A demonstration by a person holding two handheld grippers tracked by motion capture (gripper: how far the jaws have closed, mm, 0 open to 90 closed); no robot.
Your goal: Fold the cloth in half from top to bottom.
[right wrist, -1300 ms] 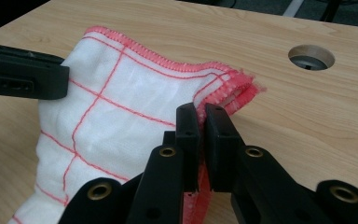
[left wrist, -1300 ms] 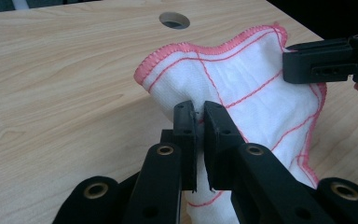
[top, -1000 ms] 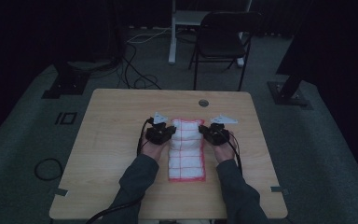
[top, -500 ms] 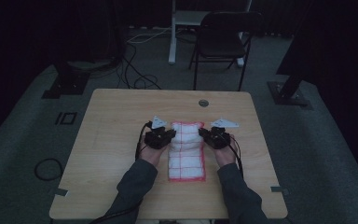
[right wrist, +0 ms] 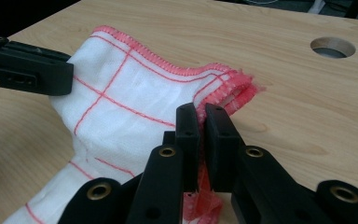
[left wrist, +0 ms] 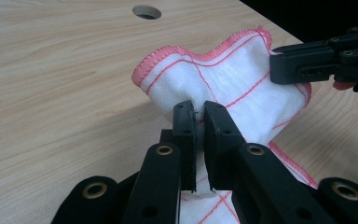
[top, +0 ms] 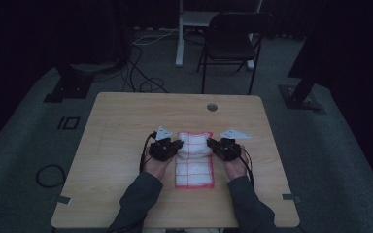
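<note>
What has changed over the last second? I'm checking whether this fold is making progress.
The far end of the cloth has been lifted and drawn a little toward the person, so it bunches between the two tools over the flat near part. The left tool shifted slightly with it. Unchanged: both the left tool and the right tool stay clamped on the cloth's side edges, and the near end still lies on the table.

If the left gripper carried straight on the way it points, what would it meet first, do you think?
Probably the right gripper: the left gripper, shut on the cloth, points across it towards those jaws, though depth is hard to judge.
</note>
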